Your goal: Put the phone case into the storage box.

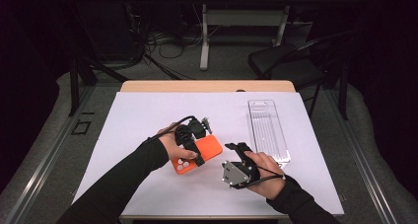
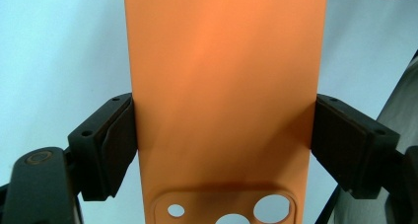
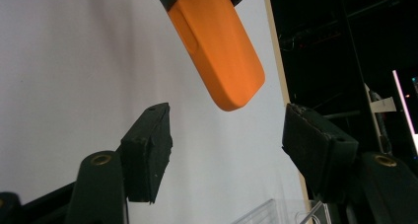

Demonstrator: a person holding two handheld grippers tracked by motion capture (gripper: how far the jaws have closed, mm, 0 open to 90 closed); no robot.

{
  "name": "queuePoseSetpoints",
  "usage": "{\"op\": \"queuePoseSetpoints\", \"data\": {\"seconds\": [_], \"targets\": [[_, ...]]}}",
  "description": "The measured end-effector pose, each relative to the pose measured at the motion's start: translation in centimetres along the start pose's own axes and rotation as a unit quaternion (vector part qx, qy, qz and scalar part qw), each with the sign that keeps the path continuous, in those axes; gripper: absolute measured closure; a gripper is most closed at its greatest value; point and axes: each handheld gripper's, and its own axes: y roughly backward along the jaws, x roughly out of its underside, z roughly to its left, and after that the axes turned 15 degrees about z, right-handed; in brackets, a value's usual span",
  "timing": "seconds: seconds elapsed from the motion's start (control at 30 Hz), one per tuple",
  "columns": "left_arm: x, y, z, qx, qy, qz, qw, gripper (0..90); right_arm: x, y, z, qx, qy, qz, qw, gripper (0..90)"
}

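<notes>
Left gripper [image 2: 222,150] clamps an orange phone case [image 2: 224,95] by its edges above the table [image 1: 148,115]; right gripper [image 3: 226,145], jaws apart and empty, waits near its tip.

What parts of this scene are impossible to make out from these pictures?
- Orange phone case, high view: its middle is hidden under the left gripper and hand.
- Same case, left gripper view: both ends are cut off by the picture's edges; its inner side faces away.
- Clear plastic tray, right gripper view: just a corner shows at the bottom edge.
- Right gripper, high view: its fingers are too small and dark to judge.
</notes>
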Motion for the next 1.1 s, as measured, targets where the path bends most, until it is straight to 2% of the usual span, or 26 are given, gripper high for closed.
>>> {"op": "queuePoseSetpoints", "data": {"seconds": [0.13, 0.2, 0.3, 0.33, 0.37, 0.53, 0.63, 0.8, 0.83, 0.97, 1.1], "targets": [[-0.2, 0.0, -0.1, 0.000, -0.004, 0.004, 1.0000, 16.2, -0.1, -0.2, 0.2, 0.015, 0.015, 0.000, 0.9998, 37.4], [-0.3, 0.0, -0.2, 0.000, -0.005, 0.002, 1.0000, 16.3, -0.1, -0.3, 0.2, 0.013, 0.024, -0.002, 0.9996, 38.1], [-0.5, 0.0, -0.3, 0.001, -0.007, 0.004, 1.0000, 16.2, -0.1, -0.5, 0.4, 0.014, 0.024, -0.002, 0.9996, 39.0], [-0.5, 0.0, -0.3, 0.002, -0.008, 0.005, 1.0000, 16.3, -0.1, -0.5, 0.2, 0.016, 0.036, -0.003, 0.9992, 39.6], [-0.5, 0.0, -0.3, 0.003, -0.008, 0.006, 0.9999, 16.3, -0.2, -0.6, 0.3, 0.016, 0.036, -0.003, 0.9992, 40.1], [-0.6, 0.0, -0.5, 0.004, -0.008, 0.006, 0.9999, 16.2, -0.2, -0.8, 0.5, 0.029, 0.053, 0.001, 0.9982, 41.6], [-0.7, 0.0, -0.5, 0.005, -0.009, 0.004, 0.9999, 16.2, -0.2, -0.9, 0.8, 0.030, 0.052, 0.004, 0.9982, 42.4], [-0.9, 0.0, -0.7, 0.006, -0.010, 0.005, 0.9999, 16.3, -0.4, -1.1, 1.0, 0.043, 0.081, 0.004, 0.9957, 44.3], [-0.9, 0.0, -0.7, 0.007, -0.011, 0.007, 0.9999, 16.2, -0.4, -1.2, 1.3, 0.045, 0.078, 0.006, 0.9959, 44.5], [-1.1, -0.1, -0.7, 0.008, -0.013, 0.006, 0.9999, 16.2, -0.6, -1.3, 1.5, 0.058, 0.098, 0.005, 0.9935, 45.2], [-1.2, -0.1, -0.8, 0.009, -0.015, 0.007, 0.9998, 16.3, -0.7, -1.4, 2.0, 0.065, 0.107, 0.004, 0.9921, 46.9]]}}
